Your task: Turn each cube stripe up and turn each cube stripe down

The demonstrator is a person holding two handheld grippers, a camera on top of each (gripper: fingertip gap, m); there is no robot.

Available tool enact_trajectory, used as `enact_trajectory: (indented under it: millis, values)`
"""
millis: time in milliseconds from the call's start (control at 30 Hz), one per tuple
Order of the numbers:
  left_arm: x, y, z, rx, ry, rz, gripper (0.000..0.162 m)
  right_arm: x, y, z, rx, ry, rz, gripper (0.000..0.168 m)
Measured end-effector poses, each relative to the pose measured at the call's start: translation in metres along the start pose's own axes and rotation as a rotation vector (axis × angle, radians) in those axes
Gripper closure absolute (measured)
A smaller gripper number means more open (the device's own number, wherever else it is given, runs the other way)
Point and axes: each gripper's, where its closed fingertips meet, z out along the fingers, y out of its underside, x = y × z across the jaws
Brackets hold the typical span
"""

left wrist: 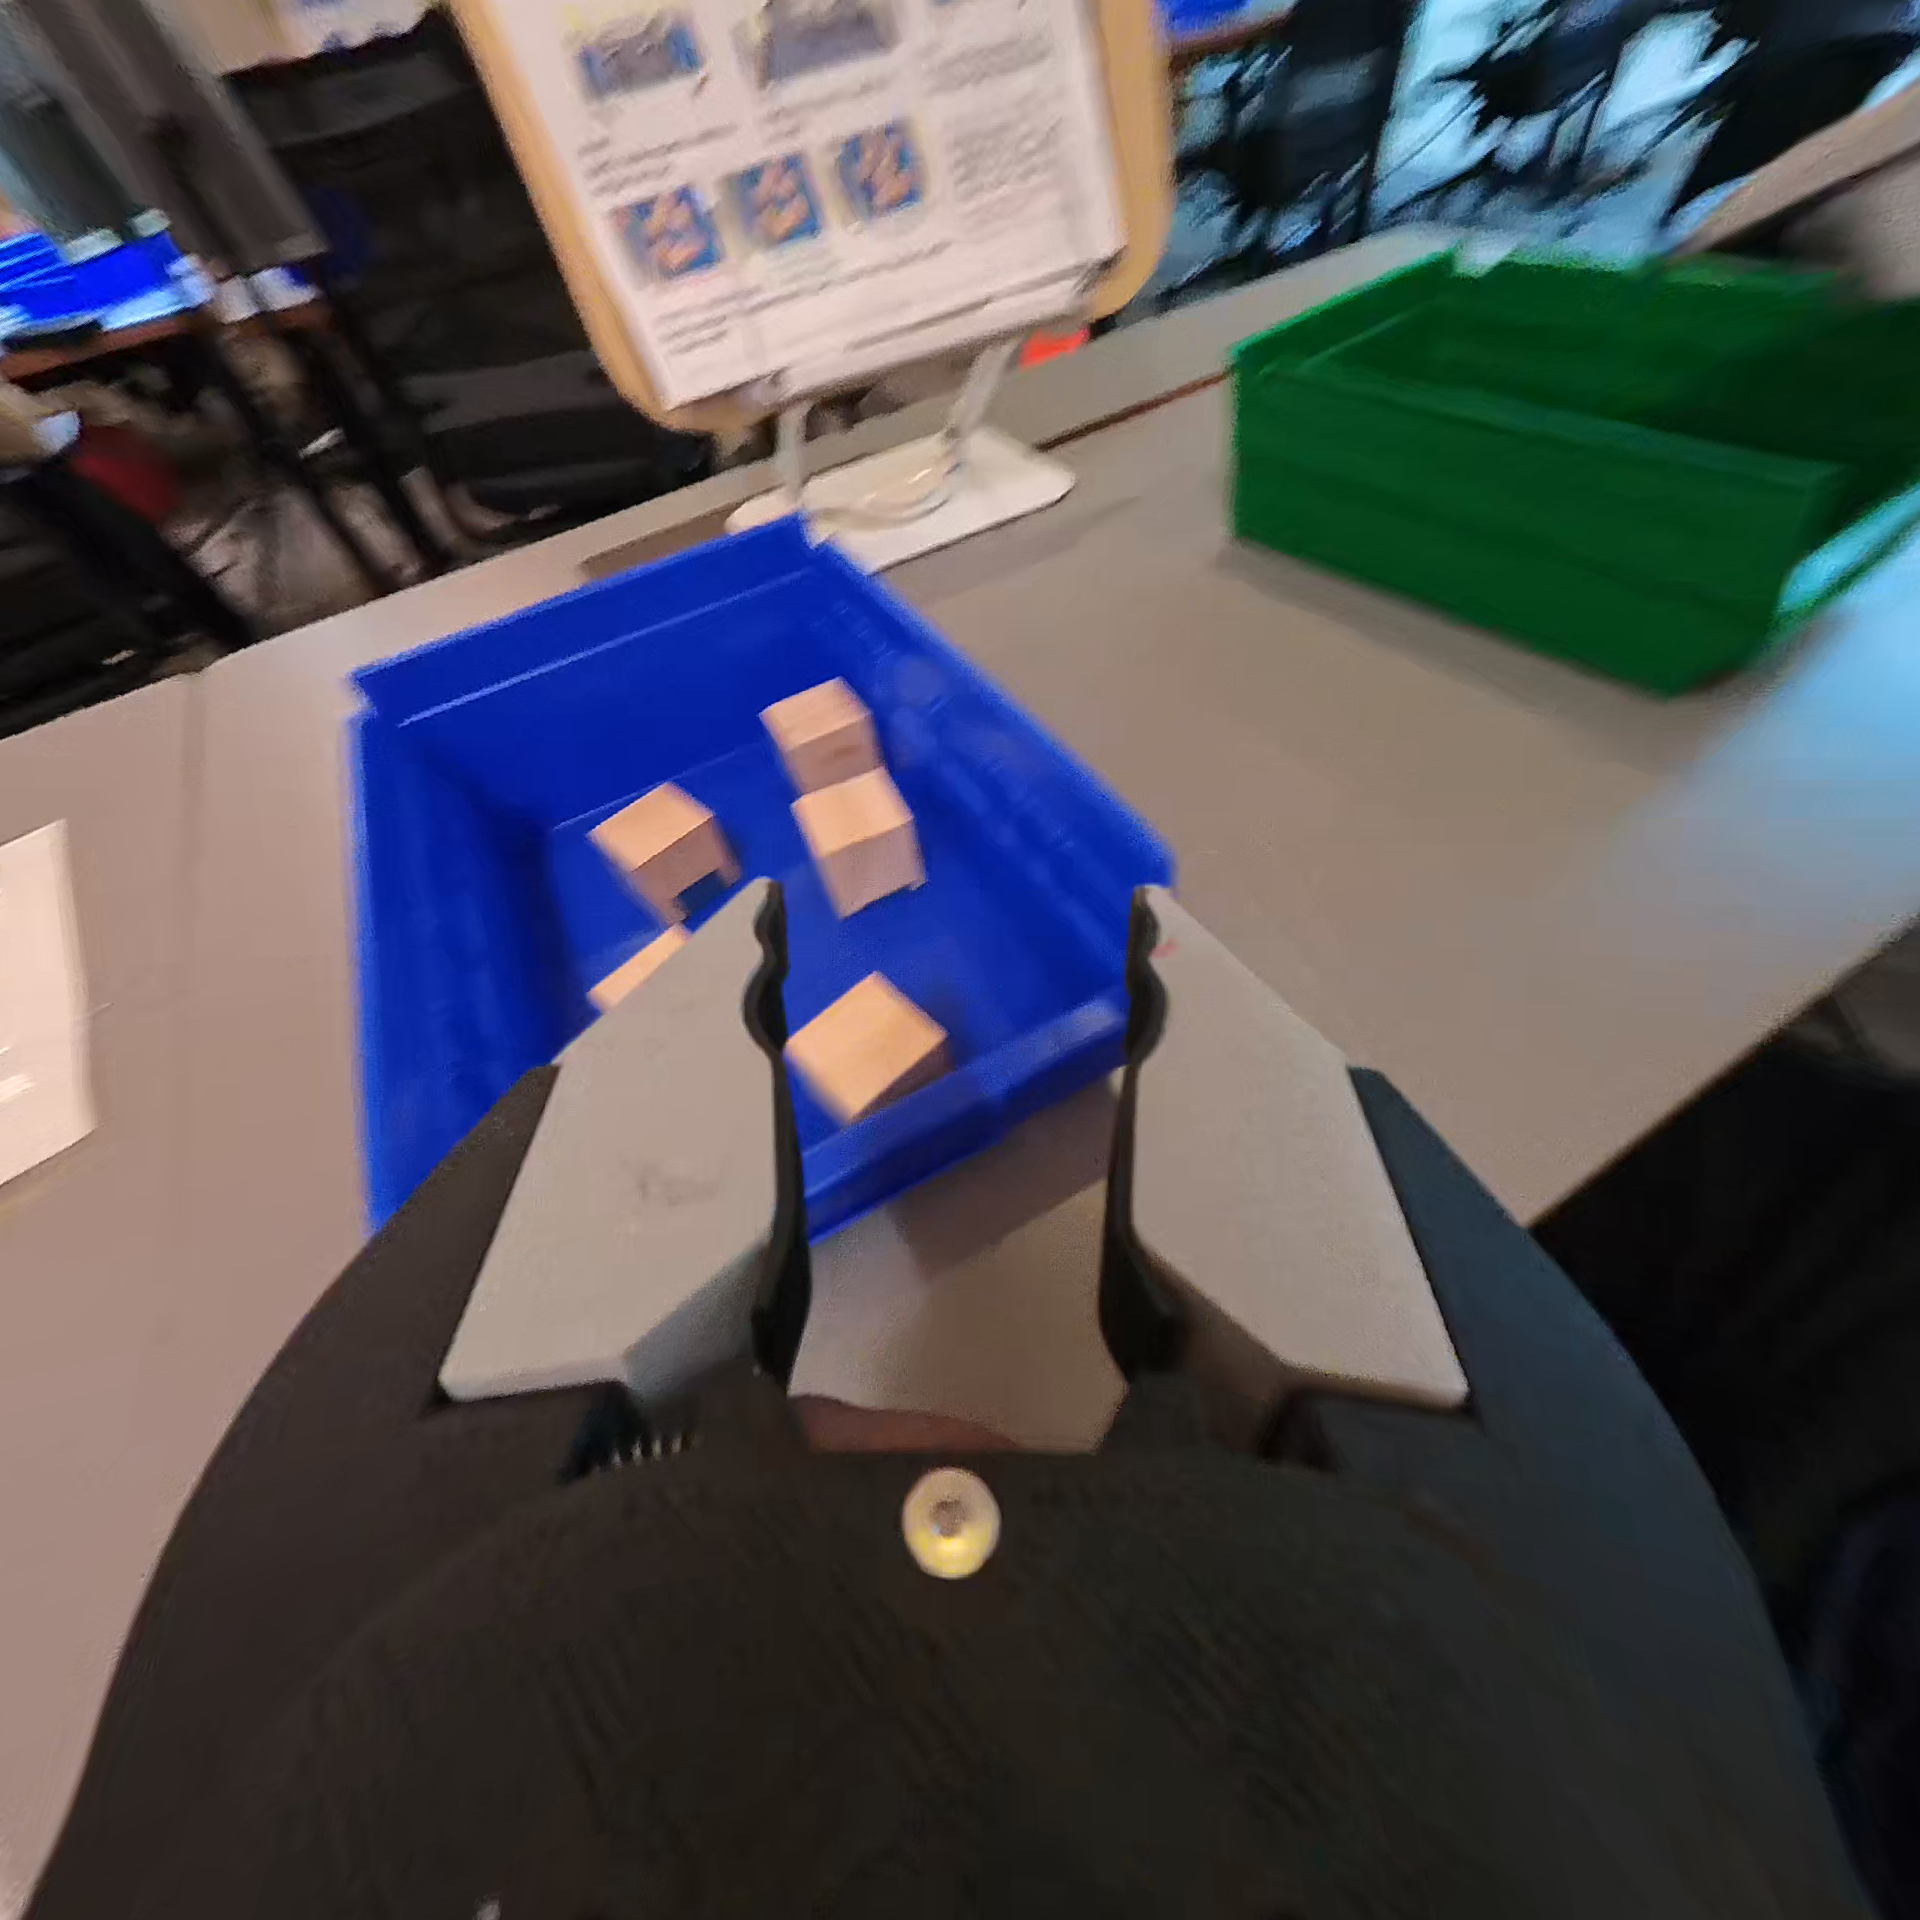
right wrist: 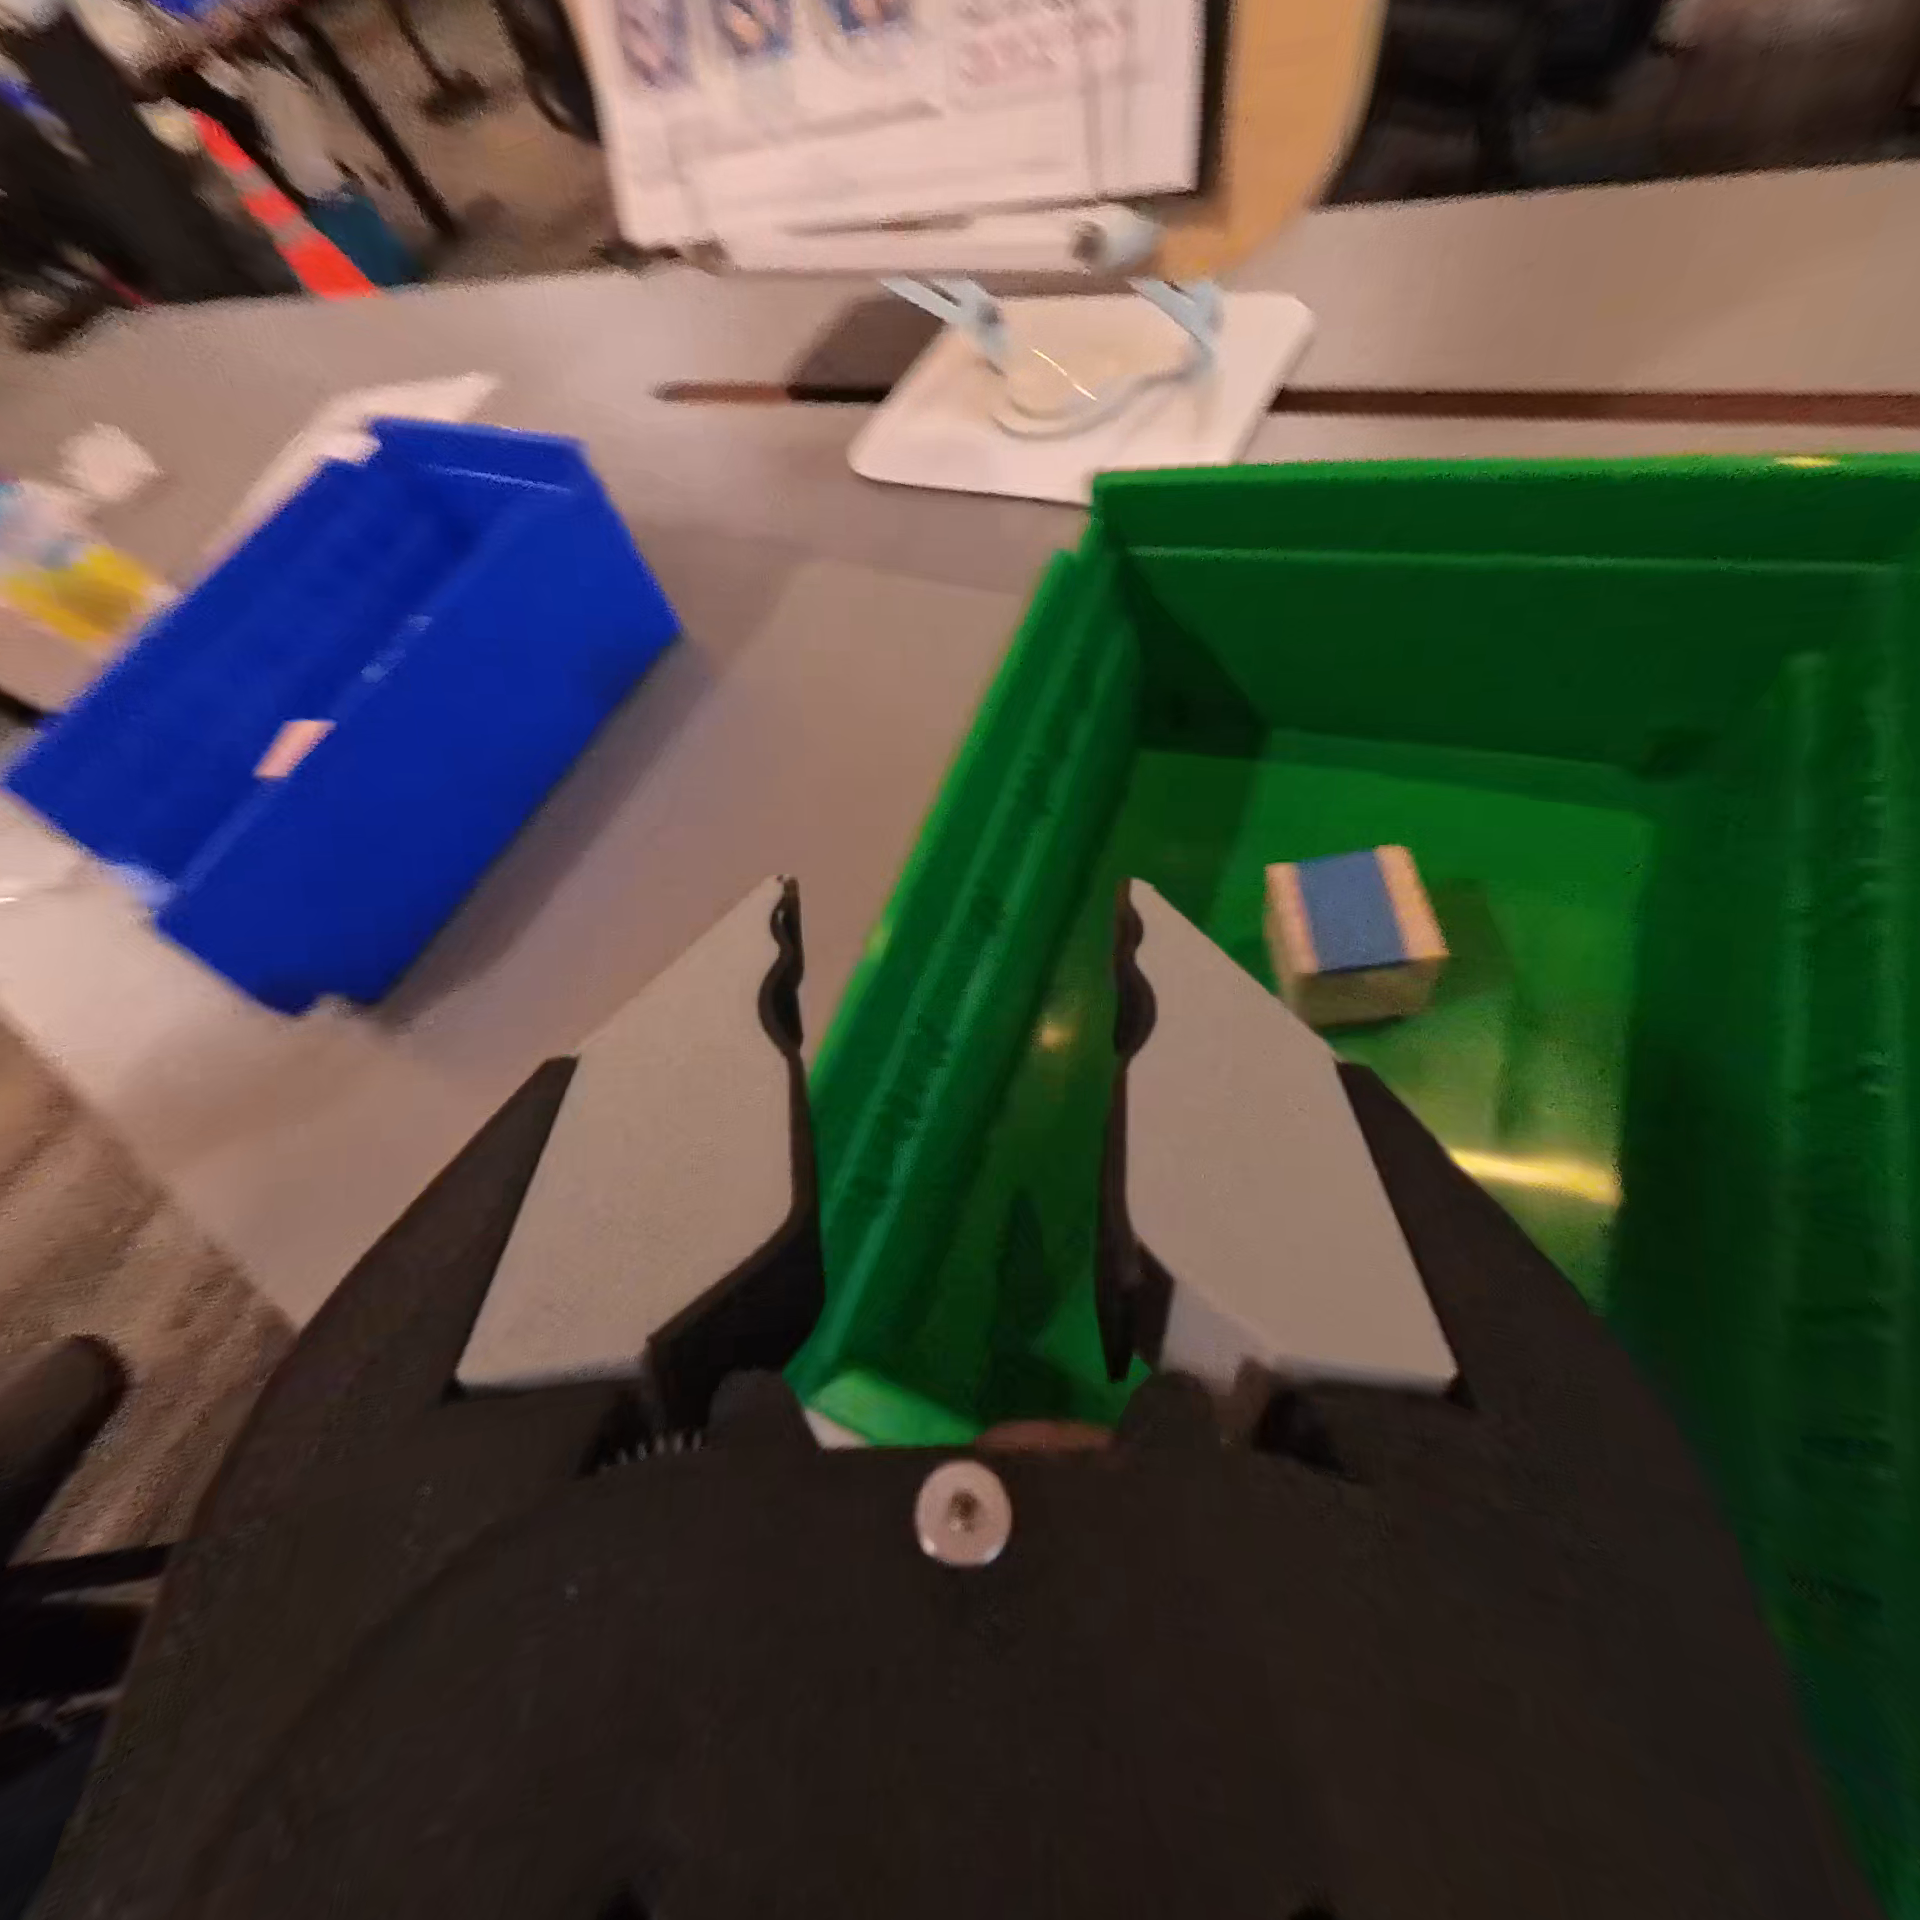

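Nothing can be read in either view; the printed sheets (left wrist: 831, 187) clipped on the wooden board bear small pictures and lines of print, all blurred; a small label (right wrist: 294, 748) on the blue bin's (right wrist: 343, 707) side is also smeared past reading.

grey table (left wrist: 1351, 831) underfoot of everything, split by a dark seam (right wrist: 1558, 405). white stand (right wrist: 1091, 395) on it, propping a tan-edged board of printed sheets (left wrist: 831, 187). white paper (left wrist: 31, 997) at the left edge. beyond, blurred dark chairs and desks (left wrist: 343, 312), orange strip (right wrist: 301, 239) farther back.
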Motion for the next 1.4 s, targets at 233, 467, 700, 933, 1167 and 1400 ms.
enact_trajectory:
  millis: [233, 467, 700, 933, 1167, 1400]
  values:
    - [-0.031, 0.023, 0.021, -0.162, -0.089, 0.053, 0.096, -0.116, 0.006, -0.067, 0.222, -0.333, -0.090, 0.112]
    - [-0.088, 0.073, 0.091, -0.619, -0.143, -0.029, 0.087, -0.131, 0.006, -0.074, 0.217, -0.339, -0.143, 0.110]
    - [-0.110, 0.103, 0.110, -0.789, -0.214, -0.113, 0.088, -0.133, 0.014, -0.075, 0.190, -0.351, -0.169, 0.109]
    - [-0.119, 0.120, 0.120, -0.784, -0.248, -0.122, 0.104, -0.144, 0.022, -0.075, 0.167, -0.371, -0.199, 0.109]
    - [-0.033, 0.000, 0.089, -0.179, -0.013, 0.089, 0.104, -0.190, 0.046, -0.073, 0.058, -0.700, -0.098, 0.110]
    - [0.156, -0.078, -0.015, 0.542, 0.399, 0.572, 0.105, -0.264, 0.080, -0.061, -0.121, -1.131, 0.159, 0.100]
